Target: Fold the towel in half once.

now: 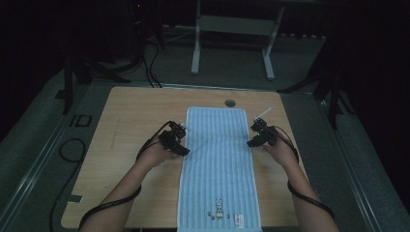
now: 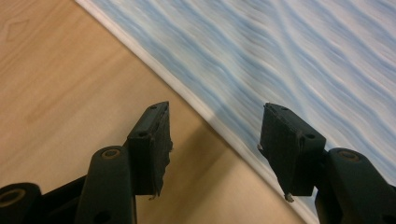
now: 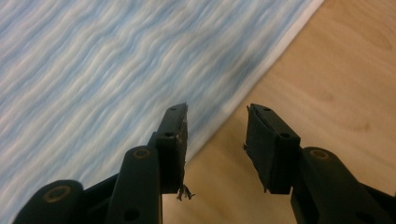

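A light blue striped towel (image 1: 220, 164) lies flat along the wooden table (image 1: 135, 111), one short end far and the other at the front edge, where it has a small print. My left gripper (image 1: 184, 140) hovers at the towel's left long edge. In the left gripper view, the left gripper (image 2: 215, 135) is open over that edge of the towel (image 2: 289, 56), with nothing between the jaws. My right gripper (image 1: 251, 135) is at the right long edge. In the right gripper view, the right gripper (image 3: 217, 135) is open and empty above the towel's (image 3: 116, 60) border and the bare wood (image 3: 336, 70).
A round cable hole (image 1: 230, 103) sits in the table just beyond the towel's far end. A white desk frame (image 1: 232, 29) stands on the floor behind the table. Black cables (image 1: 72, 150) and dark stands lie on the floor on both sides.
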Demonstrator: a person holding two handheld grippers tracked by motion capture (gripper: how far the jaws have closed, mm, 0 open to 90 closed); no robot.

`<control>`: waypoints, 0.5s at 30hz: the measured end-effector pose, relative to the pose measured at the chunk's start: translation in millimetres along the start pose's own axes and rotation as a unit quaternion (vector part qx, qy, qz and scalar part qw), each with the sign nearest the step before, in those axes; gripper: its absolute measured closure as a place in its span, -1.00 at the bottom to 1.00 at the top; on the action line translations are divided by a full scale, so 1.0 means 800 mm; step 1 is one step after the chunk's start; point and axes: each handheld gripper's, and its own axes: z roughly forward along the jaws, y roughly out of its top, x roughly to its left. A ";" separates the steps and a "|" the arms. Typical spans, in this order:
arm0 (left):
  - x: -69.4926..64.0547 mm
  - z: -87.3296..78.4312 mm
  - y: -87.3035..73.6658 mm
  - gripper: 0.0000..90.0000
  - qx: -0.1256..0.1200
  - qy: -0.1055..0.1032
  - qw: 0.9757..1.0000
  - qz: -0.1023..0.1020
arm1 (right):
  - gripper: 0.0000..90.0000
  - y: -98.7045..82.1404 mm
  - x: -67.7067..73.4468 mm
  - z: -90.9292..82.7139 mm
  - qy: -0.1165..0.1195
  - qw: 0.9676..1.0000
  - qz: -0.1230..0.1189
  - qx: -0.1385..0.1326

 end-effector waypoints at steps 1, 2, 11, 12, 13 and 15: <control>0.002 0.006 0.003 -0.04 0.002 0.002 1.000 -0.004 | 0.29 0.004 -0.001 0.004 -0.002 1.000 -0.001 0.004; 0.004 0.011 0.006 -0.04 0.007 0.005 1.000 -0.005 | 0.29 0.009 -0.002 0.008 -0.003 1.000 0.002 0.008; 0.023 0.033 0.028 0.01 0.024 0.026 0.999 -0.012 | 0.39 0.021 -0.007 0.039 -0.005 0.998 0.015 0.057; 0.023 0.035 0.029 0.02 0.028 0.030 0.999 -0.010 | 0.41 0.021 -0.008 0.039 -0.002 0.998 0.018 0.055; 0.023 0.037 0.030 0.06 0.033 0.031 0.999 -0.005 | 0.45 0.021 -0.010 0.040 0.004 0.998 0.026 0.057; 0.023 0.041 0.031 0.07 0.037 0.025 0.999 -0.007 | 0.48 0.021 -0.012 0.039 0.011 0.998 0.029 0.061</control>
